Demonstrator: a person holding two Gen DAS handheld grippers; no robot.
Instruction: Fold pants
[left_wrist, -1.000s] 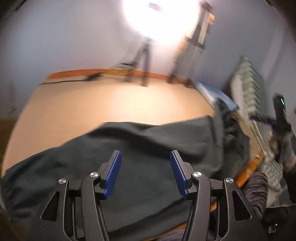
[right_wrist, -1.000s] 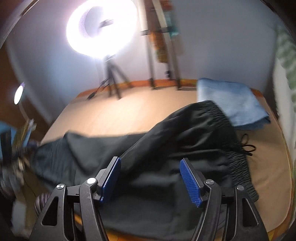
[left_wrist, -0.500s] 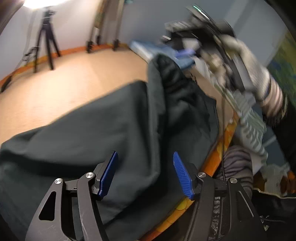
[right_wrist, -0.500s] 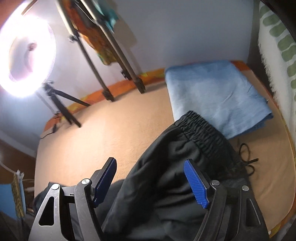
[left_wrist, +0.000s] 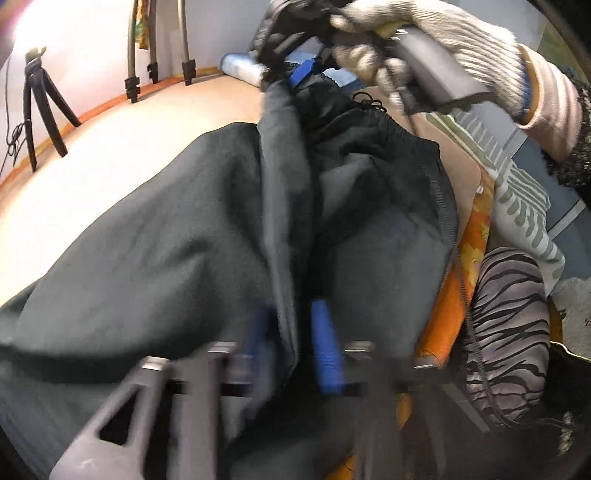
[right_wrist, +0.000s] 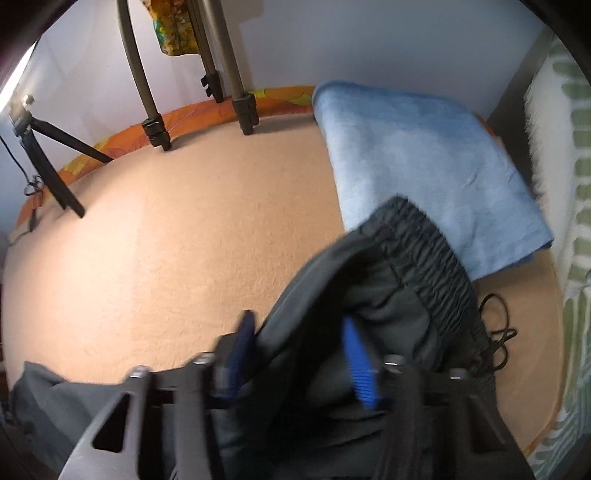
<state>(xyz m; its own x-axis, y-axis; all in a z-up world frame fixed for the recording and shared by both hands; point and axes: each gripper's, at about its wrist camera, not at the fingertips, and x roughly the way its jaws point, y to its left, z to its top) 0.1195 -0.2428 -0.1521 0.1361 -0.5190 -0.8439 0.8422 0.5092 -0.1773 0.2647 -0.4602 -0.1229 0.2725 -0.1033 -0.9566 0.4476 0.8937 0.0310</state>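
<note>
The black pants lie bunched along the near edge of the bed, the waistband up near the right end, where it overlaps the near corner of a folded blue towel. The drawstring trails off onto the tan sheet just beside the waistband. The far half of the bed, out to its orange-patterned border, is bare sheet with plenty of room.

The left gripper has just snapped closed, and a raised ridge of the fabric runs up between its blue pads; they look pinched on that fold, though the motion blur smears them badly. The right gripper has also just been closing, with a thick roll of cloth below the waistband between its pads; whether they already press it I cannot tell through the blur. In the left view the gloved right hand carries that tool at the waistband.

Tripod legs stand along the far edge against a pale wall, a smaller black tripod in the far left corner. A green-patterned cloth hangs at the right end. A striped cushion-like thing sits past the near edge, partly cut off.
</note>
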